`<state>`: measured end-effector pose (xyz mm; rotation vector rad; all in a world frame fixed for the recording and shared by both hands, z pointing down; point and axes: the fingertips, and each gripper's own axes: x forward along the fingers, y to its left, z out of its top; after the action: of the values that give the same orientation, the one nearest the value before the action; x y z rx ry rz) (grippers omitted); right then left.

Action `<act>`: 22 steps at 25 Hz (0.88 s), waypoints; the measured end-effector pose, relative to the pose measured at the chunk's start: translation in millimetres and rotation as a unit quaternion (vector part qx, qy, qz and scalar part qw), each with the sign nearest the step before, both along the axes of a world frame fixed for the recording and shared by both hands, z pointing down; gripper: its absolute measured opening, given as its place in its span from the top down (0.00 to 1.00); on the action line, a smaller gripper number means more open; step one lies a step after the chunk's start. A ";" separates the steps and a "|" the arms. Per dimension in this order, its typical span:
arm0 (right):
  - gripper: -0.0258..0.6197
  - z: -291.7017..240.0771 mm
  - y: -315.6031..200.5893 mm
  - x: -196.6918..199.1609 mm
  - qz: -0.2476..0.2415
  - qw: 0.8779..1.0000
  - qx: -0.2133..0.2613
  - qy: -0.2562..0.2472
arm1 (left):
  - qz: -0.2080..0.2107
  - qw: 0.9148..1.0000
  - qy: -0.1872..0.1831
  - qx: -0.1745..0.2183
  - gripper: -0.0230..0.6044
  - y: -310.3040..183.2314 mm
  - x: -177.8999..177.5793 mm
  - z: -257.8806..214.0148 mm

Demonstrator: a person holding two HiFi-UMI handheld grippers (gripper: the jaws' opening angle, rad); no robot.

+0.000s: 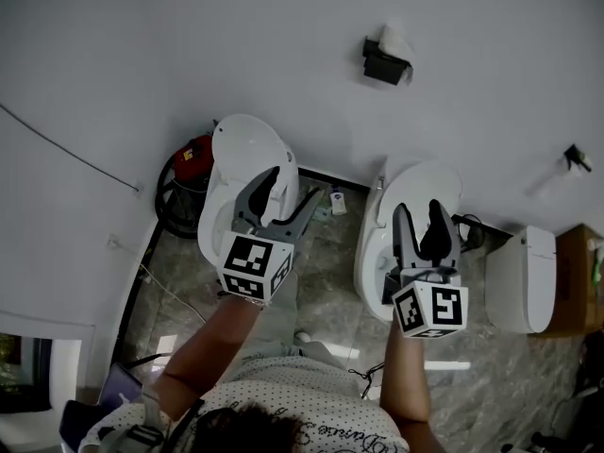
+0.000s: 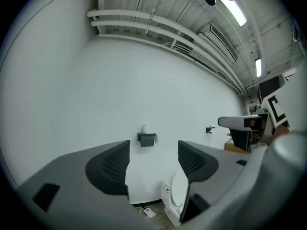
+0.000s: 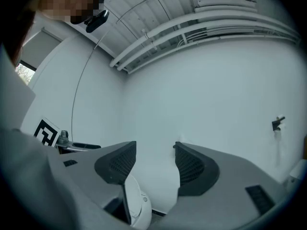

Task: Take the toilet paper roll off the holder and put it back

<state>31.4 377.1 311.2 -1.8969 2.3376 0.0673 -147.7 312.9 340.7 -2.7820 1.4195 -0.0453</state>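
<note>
Jaws of the left gripper point(image 2: 153, 158) and of the right gripper point(image 3: 154, 161) stand apart with nothing between them, both well short of the white wall, where the toilet paper roll point(image 2: 145, 128), a small white shape, sits on its black holder point(image 2: 147, 139).

I'm holding my grey gripper point(image 3: 154, 157) open toward a plain white wall point(image 3: 211, 90). A glossy white toilet point(image 3: 135, 206) is showing below.

White wall point(image 1: 283, 45), marble floor point(image 1: 510, 380), ceiling strip lights point(image 2: 235, 11).
</note>
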 end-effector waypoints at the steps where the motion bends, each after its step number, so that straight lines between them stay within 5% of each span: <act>1: 0.56 0.7 -7.8 -0.4 0.001 1.000 0.000 0.002 | 0.000 1.000 0.001 0.001 0.47 -8.5 0.2 -0.7; 7: 0.47 7.0 -72.1 -4.6 0.001 1.000 -0.007 0.015 | 0.002 1.000 0.005 0.007 0.41 -78.3 2.4 -0.9; 22: 0.46 -11.0 -237.2 -7.2 0.032 0.999 0.003 0.020 | 0.042 0.999 0.005 0.012 0.40 -259.1 9.9 -16.2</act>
<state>24.3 139.9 300.2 -1.9851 2.2990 0.1208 -137.8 53.8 324.4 -2.8234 1.2944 -0.0130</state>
